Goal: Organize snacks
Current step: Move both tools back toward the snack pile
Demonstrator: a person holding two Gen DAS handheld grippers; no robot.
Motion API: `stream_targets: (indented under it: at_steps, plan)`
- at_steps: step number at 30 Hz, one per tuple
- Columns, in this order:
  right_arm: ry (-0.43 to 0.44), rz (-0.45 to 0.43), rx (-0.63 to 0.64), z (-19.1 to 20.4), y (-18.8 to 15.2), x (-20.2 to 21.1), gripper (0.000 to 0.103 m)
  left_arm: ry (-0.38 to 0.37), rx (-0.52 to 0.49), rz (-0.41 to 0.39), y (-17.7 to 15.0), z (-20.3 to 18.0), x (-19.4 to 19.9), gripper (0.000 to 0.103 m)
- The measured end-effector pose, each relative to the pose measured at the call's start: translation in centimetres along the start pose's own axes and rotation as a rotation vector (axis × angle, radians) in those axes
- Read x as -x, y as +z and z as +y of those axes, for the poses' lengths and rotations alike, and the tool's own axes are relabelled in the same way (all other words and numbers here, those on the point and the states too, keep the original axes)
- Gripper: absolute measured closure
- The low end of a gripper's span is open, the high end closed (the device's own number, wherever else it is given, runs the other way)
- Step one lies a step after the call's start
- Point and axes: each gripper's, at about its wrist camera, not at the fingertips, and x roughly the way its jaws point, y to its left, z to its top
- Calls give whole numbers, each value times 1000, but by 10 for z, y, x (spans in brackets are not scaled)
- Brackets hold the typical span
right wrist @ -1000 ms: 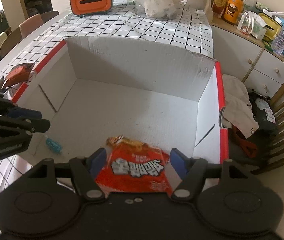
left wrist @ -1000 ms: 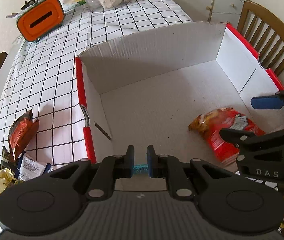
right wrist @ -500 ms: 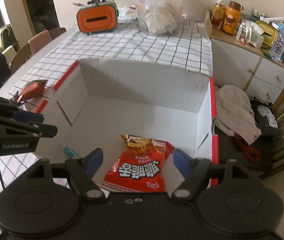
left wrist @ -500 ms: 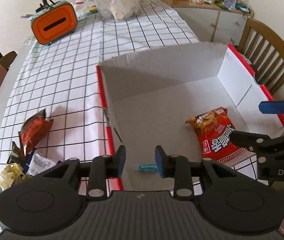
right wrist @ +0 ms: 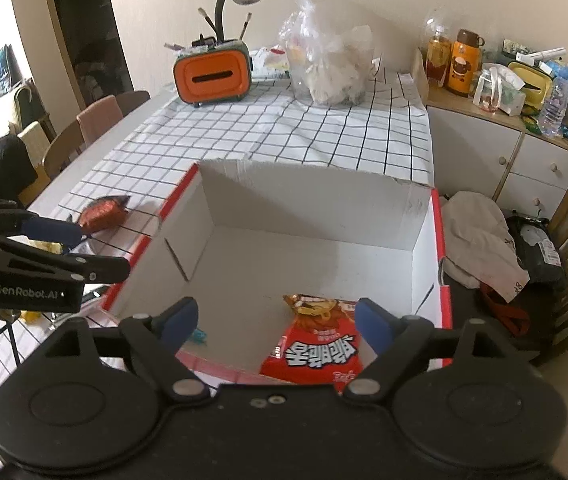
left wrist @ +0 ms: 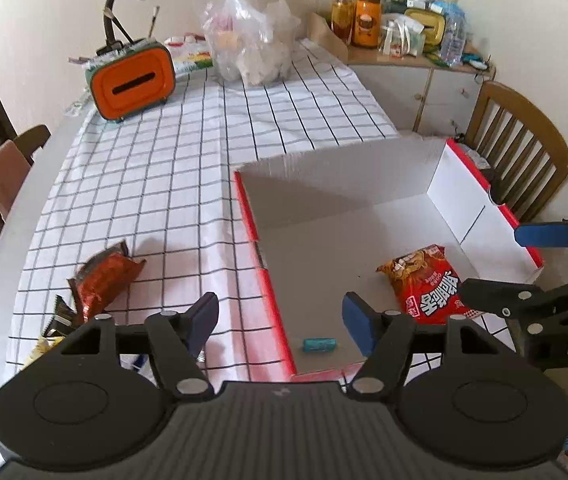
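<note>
Down in the white box (left wrist: 464, 196) both drops have landed: red snack bag (left wrist: 430, 284) and small teal packet (left wrist: 319, 344) lie free as left gripper (left wrist: 280, 322) and right gripper (right wrist: 274, 324) lift away, fingers opening and empty; next, the worktop's loose snacks (left wrist: 102, 278)

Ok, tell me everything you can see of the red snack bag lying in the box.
The red snack bag is a glossy, plastic-looking packet, mostly red, with bold white lettering and a picture of golden snacks at its sealed, crimped top end. It looks unopened and slightly puffed. It lies flat, printed face up, on the white floor of the cardboard box, toward the near right corner, apart from the small teal packet. Nothing grips it: the right gripper hangs above it, jaws opening, pads clear of it.
</note>
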Motion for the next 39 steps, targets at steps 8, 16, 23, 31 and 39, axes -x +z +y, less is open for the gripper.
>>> stream_targets:
  at_steps: [8,16,23,31,39]
  plan:
    - [7,-42,-45,30,1,16,9,-19,-19,-59,-9,28,27,27]
    - [29,-93,-69,68,-1,24,1,-23,-24,-101,-21,62,45,20]
    - [39,-133,-76,103,-3,21,0,-25,-2,-130,-36,103,55,19]
    - [55,-151,-71,146,-7,11,0,3,11,-125,-59,156,60,19]
    - [61,-144,-30,185,-10,-8,0,49,45,-93,-82,215,53,19]
